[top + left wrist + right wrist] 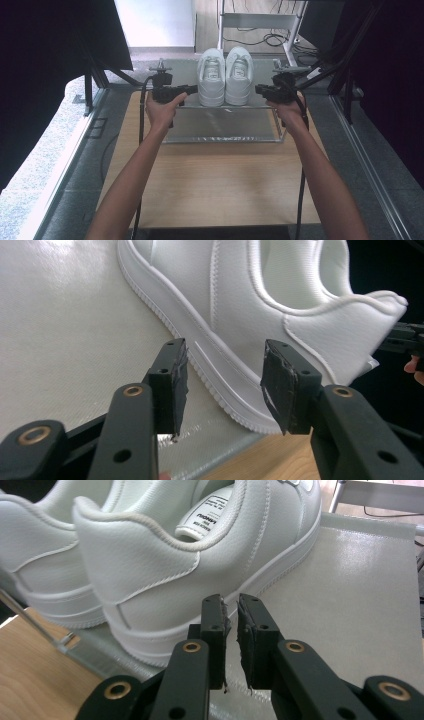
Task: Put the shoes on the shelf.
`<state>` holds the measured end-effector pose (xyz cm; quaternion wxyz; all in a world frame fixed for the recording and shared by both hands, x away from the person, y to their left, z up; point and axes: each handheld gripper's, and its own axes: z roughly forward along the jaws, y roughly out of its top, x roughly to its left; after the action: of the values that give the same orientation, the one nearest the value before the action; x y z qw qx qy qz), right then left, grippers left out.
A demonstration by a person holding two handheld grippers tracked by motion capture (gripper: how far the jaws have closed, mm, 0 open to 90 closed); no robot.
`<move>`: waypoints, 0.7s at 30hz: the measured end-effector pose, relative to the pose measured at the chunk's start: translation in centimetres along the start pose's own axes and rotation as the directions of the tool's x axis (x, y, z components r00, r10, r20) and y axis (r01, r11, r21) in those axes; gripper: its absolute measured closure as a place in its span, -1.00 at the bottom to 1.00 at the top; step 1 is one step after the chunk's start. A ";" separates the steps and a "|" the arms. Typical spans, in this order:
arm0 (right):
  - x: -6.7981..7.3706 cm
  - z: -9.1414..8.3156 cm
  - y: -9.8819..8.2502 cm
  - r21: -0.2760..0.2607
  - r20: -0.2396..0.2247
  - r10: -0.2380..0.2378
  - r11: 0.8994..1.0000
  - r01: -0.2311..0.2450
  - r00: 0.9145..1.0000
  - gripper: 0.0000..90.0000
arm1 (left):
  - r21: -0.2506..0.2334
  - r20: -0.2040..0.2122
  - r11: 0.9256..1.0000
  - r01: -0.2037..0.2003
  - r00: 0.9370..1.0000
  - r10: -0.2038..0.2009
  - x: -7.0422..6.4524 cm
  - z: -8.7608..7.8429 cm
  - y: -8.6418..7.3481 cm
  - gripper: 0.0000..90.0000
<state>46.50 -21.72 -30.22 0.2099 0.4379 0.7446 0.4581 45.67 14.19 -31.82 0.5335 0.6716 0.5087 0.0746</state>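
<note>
Two white sneakers stand side by side, toes away from me, on the upper level of a low metal rack (225,125). In the high view my left gripper (192,89) sits just left of the left sneaker (211,77), and my right gripper (259,90) just right of the right sneaker (238,75). In the left gripper view the gripper (225,385) is open, the sneaker's side and sole (260,305) lying beyond the pads, untouched. The right gripper (233,615) has a narrow gap between its pads, nothing in it, close to the right sneaker's heel (165,575).
The rack stands at the far end of a wooden table (215,185). Its shelf is covered by a pale grey mat (350,590). Dark screens stand at both sides, and a white frame with cables (260,20) is behind the rack.
</note>
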 end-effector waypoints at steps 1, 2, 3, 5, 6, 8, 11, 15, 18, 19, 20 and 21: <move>0.1 -0.6 -0.3 -0.008 -0.012 0.003 1.000 -0.004 1.000 0.79 | -0.009 0.006 1.000 -0.006 1.000 0.006 -0.1 -0.6 -0.1 0.13; 0.1 -0.9 -0.5 -0.013 -0.020 0.005 1.000 -0.005 1.000 0.78 | -0.009 0.006 1.000 -0.006 1.000 0.006 -0.1 -0.6 -0.1 0.13; 0.1 -1.3 -0.7 -0.020 -0.028 0.003 1.000 -0.004 1.000 0.77 | -0.006 0.015 1.000 -0.022 1.000 0.022 -0.2 -1.2 -0.2 0.12; 0.2 -2.0 -1.2 -0.028 -0.051 0.001 1.000 -0.003 0.999 0.74 | 0.008 0.047 0.999 -0.038 0.998 0.038 -0.2 -2.0 -0.4 0.08; 0.2 -2.3 -1.5 -0.031 -0.057 -0.002 1.000 0.001 0.998 0.72 | 0.008 0.047 0.999 -0.038 0.998 0.038 -0.2 -2.0 -0.4 0.07; 0.2 -2.9 -2.1 -0.041 -0.056 -0.011 0.999 0.009 0.998 0.71 | 0.008 0.050 0.998 -0.069 0.996 0.068 -0.2 -3.2 -1.1 0.06; 0.2 -3.6 -3.1 -0.061 -0.059 -0.018 0.998 0.015 0.998 0.64 | -0.002 0.075 0.996 -0.085 0.994 0.084 -0.3 -4.3 -2.1 0.01; 0.4 -4.7 -4.7 -0.093 -0.067 -0.041 0.995 0.035 0.997 0.49 | -0.003 0.114 0.993 -0.122 0.986 0.121 -0.7 -5.8 -3.7 -0.06; 0.7 -5.4 -5.7 -0.122 -0.081 -0.049 0.992 0.039 0.995 0.39 | -0.002 0.119 0.990 -0.139 0.983 0.138 -0.8 -6.5 -4.8 -0.10; 0.9 -6.1 -7.0 -0.143 -0.094 -0.053 0.989 0.039 0.994 0.34 | -0.012 0.121 0.989 -0.147 0.982 0.147 -0.8 -7.2 -6.0 -0.11; 1.0 -6.3 -7.6 -0.144 -0.096 -0.058 0.989 0.044 0.994 0.31 | -0.013 0.124 0.989 -0.147 0.981 0.148 -0.8 -7.5 -6.6 -0.12; 1.1 -6.6 -8.3 -0.145 -0.097 -0.066 0.988 0.051 0.993 0.29 | -0.015 0.125 0.988 -0.152 0.980 0.152 -0.8 -7.7 -7.1 -0.13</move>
<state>37.39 -25.66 -34.07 0.2161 0.3759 0.7322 0.5253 36.10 17.92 -33.87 0.5590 0.7104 0.4211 0.0740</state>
